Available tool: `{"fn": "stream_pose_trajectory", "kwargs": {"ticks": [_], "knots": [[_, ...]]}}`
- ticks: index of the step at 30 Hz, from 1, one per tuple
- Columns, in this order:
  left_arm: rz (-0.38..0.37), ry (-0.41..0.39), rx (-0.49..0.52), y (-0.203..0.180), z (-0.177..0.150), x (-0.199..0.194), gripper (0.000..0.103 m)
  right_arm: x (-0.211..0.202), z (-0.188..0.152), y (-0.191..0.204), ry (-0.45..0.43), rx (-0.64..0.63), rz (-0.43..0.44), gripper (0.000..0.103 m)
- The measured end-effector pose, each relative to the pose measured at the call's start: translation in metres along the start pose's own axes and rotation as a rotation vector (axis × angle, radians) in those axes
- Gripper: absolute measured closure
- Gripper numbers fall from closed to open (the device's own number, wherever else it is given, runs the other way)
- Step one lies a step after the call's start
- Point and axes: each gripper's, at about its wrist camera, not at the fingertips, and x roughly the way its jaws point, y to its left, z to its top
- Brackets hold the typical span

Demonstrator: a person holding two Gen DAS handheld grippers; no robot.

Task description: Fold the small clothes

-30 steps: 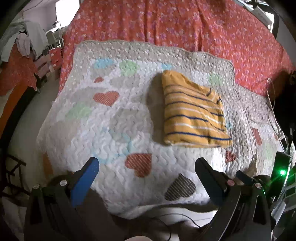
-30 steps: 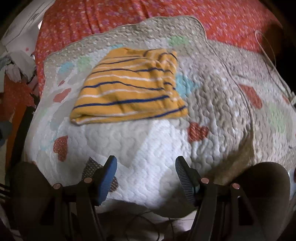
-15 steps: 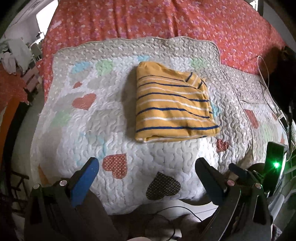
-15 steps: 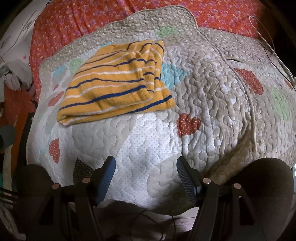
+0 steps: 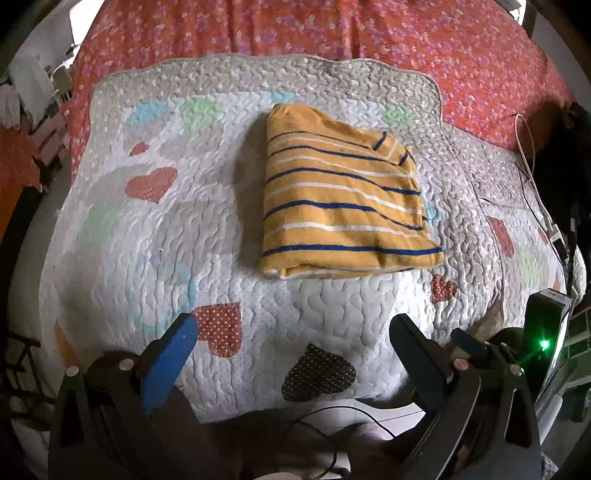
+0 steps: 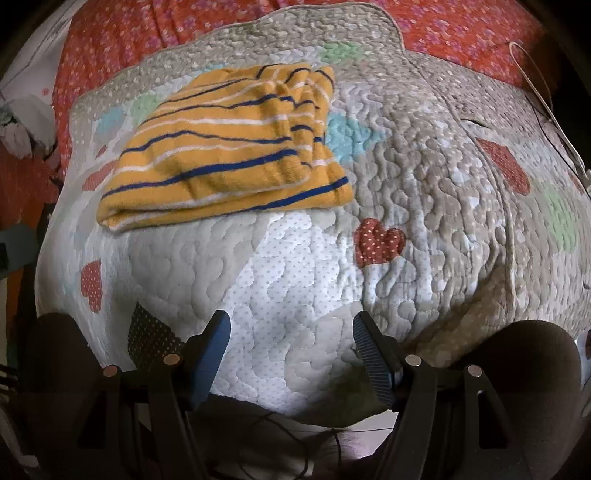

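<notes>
A small yellow garment with blue and white stripes (image 5: 343, 206) lies folded into a neat rectangle on a quilted heart-pattern mat (image 5: 147, 229). It also shows in the right wrist view (image 6: 229, 155), up and to the left. My left gripper (image 5: 295, 332) is open and empty, held over the mat's near edge, well short of the garment. My right gripper (image 6: 291, 328) is open and empty too, over the mat's near edge, to the right of the garment.
The mat (image 6: 424, 155) lies on a bed with a red floral sheet (image 5: 332, 33). Thin cables (image 5: 528, 147) run along the bed's right side. Clothes and furniture (image 5: 26, 96) stand at the far left. A device with a green light (image 5: 543, 343) is at the right.
Both grippers have come closer to the bed and the garment looms larger. In the left wrist view the garment has shifted from right of centre towards the centre. Both stay open.
</notes>
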Motion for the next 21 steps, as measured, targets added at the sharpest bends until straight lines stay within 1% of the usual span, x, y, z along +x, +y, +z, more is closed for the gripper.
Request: {"fn": "stream_pose_trajectory", "kwargs": {"ticks": [8,21], "knots": [[-0.021,0.018,-0.029,0.009,-0.002,0.007,0.0,0.002,0.0,0.003,0.01,-0.01,-0.016,0.03],[-0.036,0.064,-0.068,0.016,-0.005,0.018,0.0,0.003,0.011,0.0,-0.005,-0.004,-0.015,0.03]]}}
